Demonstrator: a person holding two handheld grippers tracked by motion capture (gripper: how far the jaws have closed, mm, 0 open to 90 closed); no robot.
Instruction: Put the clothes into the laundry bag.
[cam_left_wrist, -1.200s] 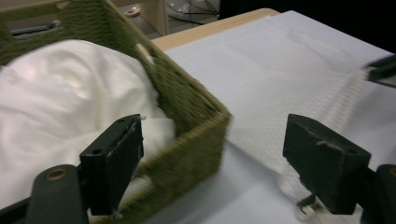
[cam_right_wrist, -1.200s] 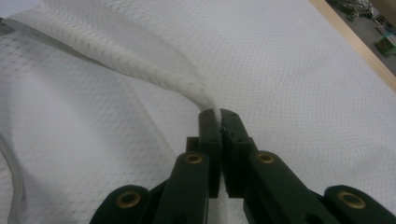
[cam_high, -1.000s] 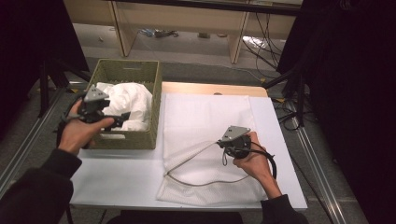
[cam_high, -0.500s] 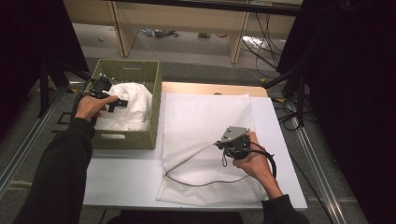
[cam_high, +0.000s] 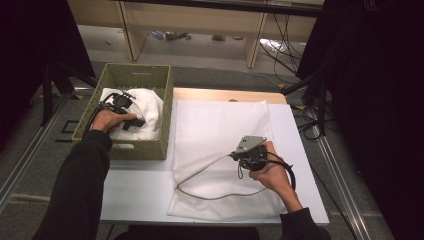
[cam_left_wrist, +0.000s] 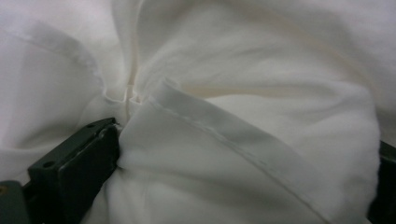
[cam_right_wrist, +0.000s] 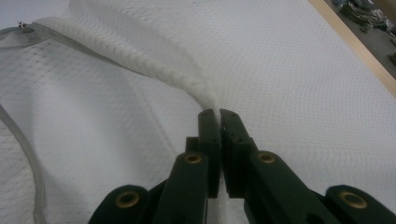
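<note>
A white mesh laundry bag (cam_high: 220, 130) lies flat on the table, its grey zipper edge (cam_high: 200, 192) curving open at the front. My right gripper (cam_high: 239, 156) is shut on the upper lip of that opening and lifts it a little; in the right gripper view the jaws (cam_right_wrist: 218, 116) pinch a bunched fold of the mesh bag (cam_right_wrist: 280, 70). A crumpled white cloth (cam_high: 147, 107) fills the woven basket (cam_high: 135, 75) at the left. My left gripper (cam_high: 135, 121) is pressed into it, open, with a hemmed fold of the cloth (cam_left_wrist: 261, 60) bulging between the wide-apart jaws (cam_left_wrist: 243, 154).
The basket stands against the left edge of the white tabletop (cam_high: 135, 195). A wooden strip (cam_high: 225, 95) runs along the table's far edge. Beyond it are shelving legs and cables on the floor (cam_high: 280, 45). A metal rail (cam_high: 25, 160) runs along the floor at the left.
My left hand has moved forward over the basket and come down onto the white cloth. The right gripper has stayed shut on the bag's lip in the same place.
</note>
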